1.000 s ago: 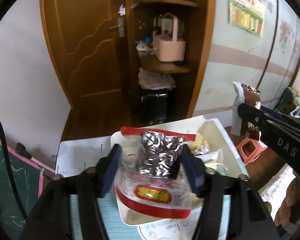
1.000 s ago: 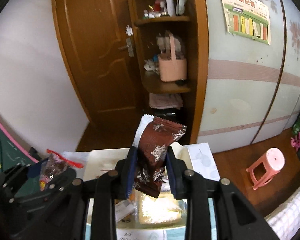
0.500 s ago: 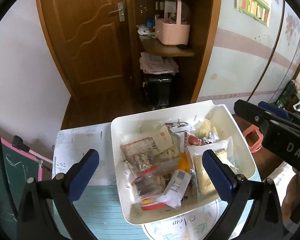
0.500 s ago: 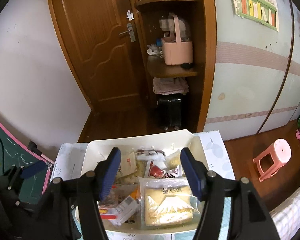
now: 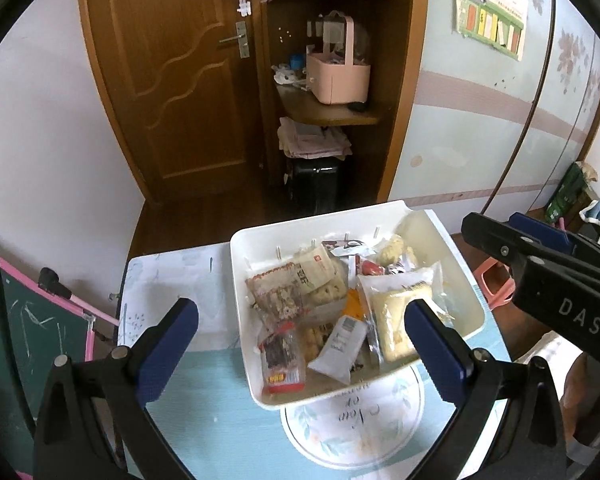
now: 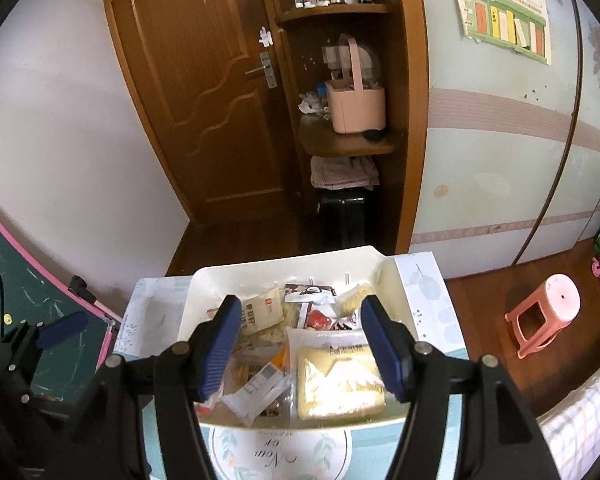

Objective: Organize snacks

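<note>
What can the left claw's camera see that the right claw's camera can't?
Only the left wrist view shows the red and clear candy bag at the near corner of the white bin; the right view hides that spot behind a finger.

Only the right wrist view shows the whole pink stool on the floor.

Both show the bin full of snacks, the yellow cake pack, the pink basket on the shelf, the brown door, and the left claw and right claw open and empty.
</note>
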Motion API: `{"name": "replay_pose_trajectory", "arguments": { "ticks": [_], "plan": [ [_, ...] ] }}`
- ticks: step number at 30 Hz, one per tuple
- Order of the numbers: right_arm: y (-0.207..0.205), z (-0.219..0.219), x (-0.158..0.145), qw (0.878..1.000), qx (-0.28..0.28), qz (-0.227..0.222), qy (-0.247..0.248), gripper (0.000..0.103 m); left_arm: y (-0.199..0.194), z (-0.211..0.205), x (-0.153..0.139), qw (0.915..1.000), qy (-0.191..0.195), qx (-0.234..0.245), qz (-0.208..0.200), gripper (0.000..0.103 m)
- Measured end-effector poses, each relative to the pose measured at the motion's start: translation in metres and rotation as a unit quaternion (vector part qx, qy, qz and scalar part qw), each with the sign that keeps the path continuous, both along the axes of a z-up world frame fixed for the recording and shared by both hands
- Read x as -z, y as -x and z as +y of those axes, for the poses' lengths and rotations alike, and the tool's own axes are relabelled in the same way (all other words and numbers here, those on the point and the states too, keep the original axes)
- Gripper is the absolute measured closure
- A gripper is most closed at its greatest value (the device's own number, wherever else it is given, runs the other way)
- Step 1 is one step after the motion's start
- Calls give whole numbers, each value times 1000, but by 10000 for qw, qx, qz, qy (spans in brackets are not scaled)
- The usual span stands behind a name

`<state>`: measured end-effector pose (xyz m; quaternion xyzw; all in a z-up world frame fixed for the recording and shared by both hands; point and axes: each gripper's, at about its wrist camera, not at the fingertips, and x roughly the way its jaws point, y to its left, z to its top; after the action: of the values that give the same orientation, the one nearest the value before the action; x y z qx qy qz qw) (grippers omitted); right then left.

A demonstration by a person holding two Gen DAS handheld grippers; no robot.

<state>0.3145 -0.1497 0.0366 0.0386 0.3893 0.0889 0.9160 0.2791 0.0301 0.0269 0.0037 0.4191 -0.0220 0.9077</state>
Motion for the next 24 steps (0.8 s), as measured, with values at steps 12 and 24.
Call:
{"name": "replay_pose_trajectory", "arguments": {
  "ticks": [12,24],
  "plan": [
    [120,-1,-16,9987,-397,-240,-217,40,129,5,-9,9999,34,-139,-49,1],
    [255,-7,4,9968,-570,-387,-401,38,268,3,-2,9977,149,-429,-504,1]
  ]
}}
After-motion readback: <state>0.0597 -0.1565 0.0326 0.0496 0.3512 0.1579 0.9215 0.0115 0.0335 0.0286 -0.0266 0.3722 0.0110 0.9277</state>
